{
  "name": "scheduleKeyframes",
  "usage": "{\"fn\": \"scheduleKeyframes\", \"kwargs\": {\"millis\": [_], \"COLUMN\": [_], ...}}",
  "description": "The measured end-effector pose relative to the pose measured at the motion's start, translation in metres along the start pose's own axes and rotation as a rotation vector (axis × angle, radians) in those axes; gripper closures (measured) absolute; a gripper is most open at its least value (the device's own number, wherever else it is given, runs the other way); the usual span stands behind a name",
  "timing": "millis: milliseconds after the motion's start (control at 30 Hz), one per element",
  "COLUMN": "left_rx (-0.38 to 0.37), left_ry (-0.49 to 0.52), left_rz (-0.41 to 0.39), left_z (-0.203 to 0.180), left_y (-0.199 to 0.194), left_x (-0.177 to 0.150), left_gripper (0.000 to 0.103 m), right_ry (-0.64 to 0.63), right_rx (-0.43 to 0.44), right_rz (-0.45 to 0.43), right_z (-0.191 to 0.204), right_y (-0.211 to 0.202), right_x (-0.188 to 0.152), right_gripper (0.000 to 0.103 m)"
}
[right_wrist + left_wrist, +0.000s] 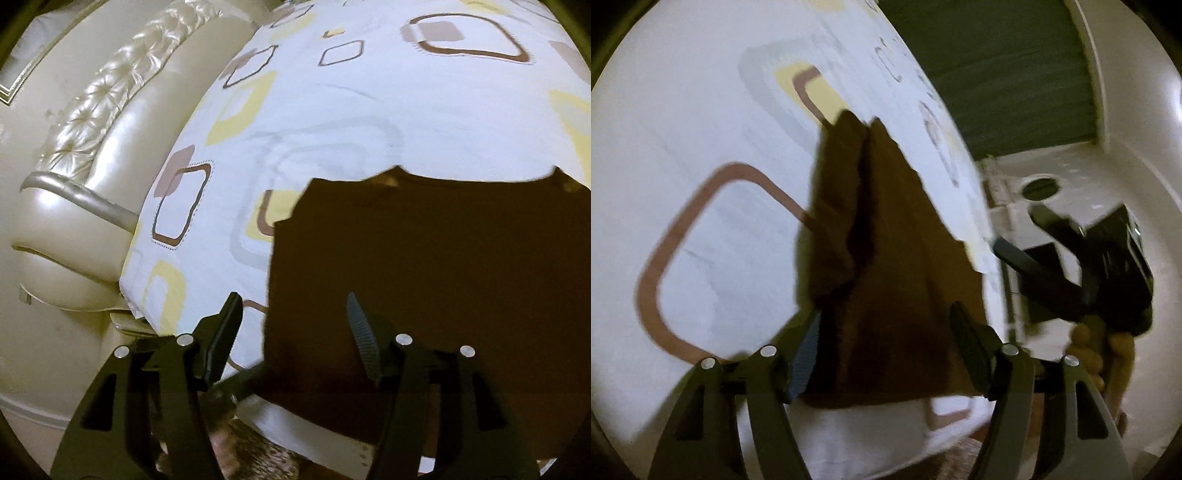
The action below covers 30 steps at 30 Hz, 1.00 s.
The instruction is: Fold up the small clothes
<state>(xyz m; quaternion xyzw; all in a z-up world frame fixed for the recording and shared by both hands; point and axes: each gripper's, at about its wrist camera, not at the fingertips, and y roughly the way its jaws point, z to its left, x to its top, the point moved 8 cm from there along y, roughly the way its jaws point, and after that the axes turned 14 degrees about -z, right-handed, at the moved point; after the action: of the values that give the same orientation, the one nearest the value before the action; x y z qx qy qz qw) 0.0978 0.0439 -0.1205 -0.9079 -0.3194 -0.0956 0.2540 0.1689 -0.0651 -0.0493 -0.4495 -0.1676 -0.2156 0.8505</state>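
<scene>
A dark brown garment lies on a white bed sheet with brown and yellow squares. In the left wrist view it lies between the fingers of my left gripper, which is open; the cloth is bunched into a ridge on its left side. In the right wrist view the garment lies spread flat. My right gripper is open over its left edge, with one finger over the sheet and one over the cloth. My right gripper also shows in the left wrist view, off the bed's edge.
A cream padded headboard runs along the left of the bed in the right wrist view. Beyond the bed's edge in the left wrist view are a green wall and white furniture. A patterned rug lies below the bed's edge.
</scene>
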Motion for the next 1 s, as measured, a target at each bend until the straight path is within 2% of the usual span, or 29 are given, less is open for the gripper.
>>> {"fn": "scheduleKeyframes", "kwargs": {"millis": [133,233,300,400,433,500,600,800,967,1000], "left_rx": [-0.028,-0.008,0.053,0.132,0.142,0.131,0.114,0.038,0.053,0.058], "left_ry": [-0.042,-0.043,0.002,0.06,0.074,0.092,0.081,0.078,0.074,0.06], "left_rz": [0.007,-0.025,-0.024,0.037,0.044,0.059,0.071,0.096,0.09,0.085], "left_z": [0.006,0.009,0.013,0.013,0.012,0.006,0.004,0.0,-0.004,-0.005], "left_y": [-0.004,-0.019,-0.021,-0.008,-0.004,0.006,0.018,0.002,0.002,0.005], "left_x": [0.004,0.013,0.016,0.012,0.012,0.014,0.018,-0.003,-0.013,-0.012], "left_gripper": [0.036,0.036,0.036,0.036,0.032,0.024,0.023,0.024,0.024,0.027], "right_ry": [-0.021,-0.03,-0.03,-0.005,0.009,0.029,0.045,0.032,-0.01,-0.025], "right_rx": [0.015,0.018,0.017,0.022,0.028,0.037,0.044,0.049,0.021,0.009], "right_rz": [0.028,0.038,0.036,0.03,0.03,0.036,0.04,0.047,0.064,0.077], "right_z": [0.019,0.021,0.017,0.009,0.005,0.0,-0.005,-0.008,0.005,0.009], "right_y": [0.009,0.004,-0.001,-0.005,-0.007,-0.009,-0.011,-0.012,0.011,0.02], "right_x": [-0.004,-0.009,-0.011,-0.015,-0.018,-0.025,-0.031,-0.03,-0.018,-0.015], "right_gripper": [0.045,0.045,0.045,0.044,0.044,0.044,0.044,0.044,0.044,0.044]}}
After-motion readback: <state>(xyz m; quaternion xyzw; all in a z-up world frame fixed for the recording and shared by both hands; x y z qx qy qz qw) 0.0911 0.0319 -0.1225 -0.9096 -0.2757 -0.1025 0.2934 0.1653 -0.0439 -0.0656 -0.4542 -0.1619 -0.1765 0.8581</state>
